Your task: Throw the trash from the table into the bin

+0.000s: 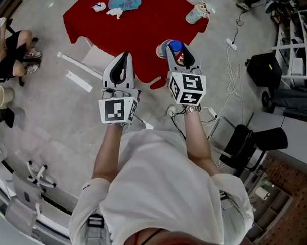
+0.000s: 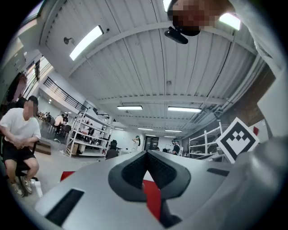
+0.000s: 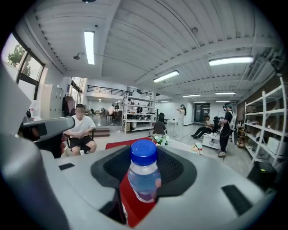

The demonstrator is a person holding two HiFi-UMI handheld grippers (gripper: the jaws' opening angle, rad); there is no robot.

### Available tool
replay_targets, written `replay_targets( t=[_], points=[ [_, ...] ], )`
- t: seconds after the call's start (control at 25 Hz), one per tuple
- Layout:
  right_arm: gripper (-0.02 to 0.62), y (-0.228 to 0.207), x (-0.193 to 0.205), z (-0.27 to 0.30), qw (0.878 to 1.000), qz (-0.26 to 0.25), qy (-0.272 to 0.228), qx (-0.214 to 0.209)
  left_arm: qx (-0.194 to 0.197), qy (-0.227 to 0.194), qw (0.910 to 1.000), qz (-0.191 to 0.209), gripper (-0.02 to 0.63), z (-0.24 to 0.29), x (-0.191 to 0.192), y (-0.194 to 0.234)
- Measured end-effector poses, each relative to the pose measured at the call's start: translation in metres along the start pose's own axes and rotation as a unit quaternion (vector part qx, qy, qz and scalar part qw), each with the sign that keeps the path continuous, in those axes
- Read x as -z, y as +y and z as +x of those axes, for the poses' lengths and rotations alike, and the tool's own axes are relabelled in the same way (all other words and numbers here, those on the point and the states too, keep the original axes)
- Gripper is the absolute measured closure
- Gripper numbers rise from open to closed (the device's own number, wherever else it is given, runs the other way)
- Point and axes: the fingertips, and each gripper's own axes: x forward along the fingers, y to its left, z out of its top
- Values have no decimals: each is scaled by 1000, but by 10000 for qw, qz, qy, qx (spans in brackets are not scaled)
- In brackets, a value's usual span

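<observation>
In the right gripper view my right gripper is shut on a clear plastic bottle with a blue cap, held upright between the dark pads. The head view shows that bottle in the right gripper at the near edge of the red table. My left gripper sits beside it to the left, jaws shut with nothing in them; in its own view the pads meet at the tip. On the table's far side lie white crumpled scraps, a blue bundle and a printed cup.
A person sits on a chair at the left. White boards lie on the floor by the table. A cream bucket stands far left. Cables and a power strip run on the right, near a black chair.
</observation>
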Motion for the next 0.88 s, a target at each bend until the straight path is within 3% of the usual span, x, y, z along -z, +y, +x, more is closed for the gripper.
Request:
replay_targets(
  t=[0.56, 0.88],
  points=[
    [414, -128, 32, -69, 9937, 410, 98, 1038, 1093, 100, 9939, -127, 601, 45, 25, -123],
    [414, -189, 53, -85, 9941, 530, 91, 940, 1081, 183, 9939, -80, 601, 69, 43, -185]
  ],
)
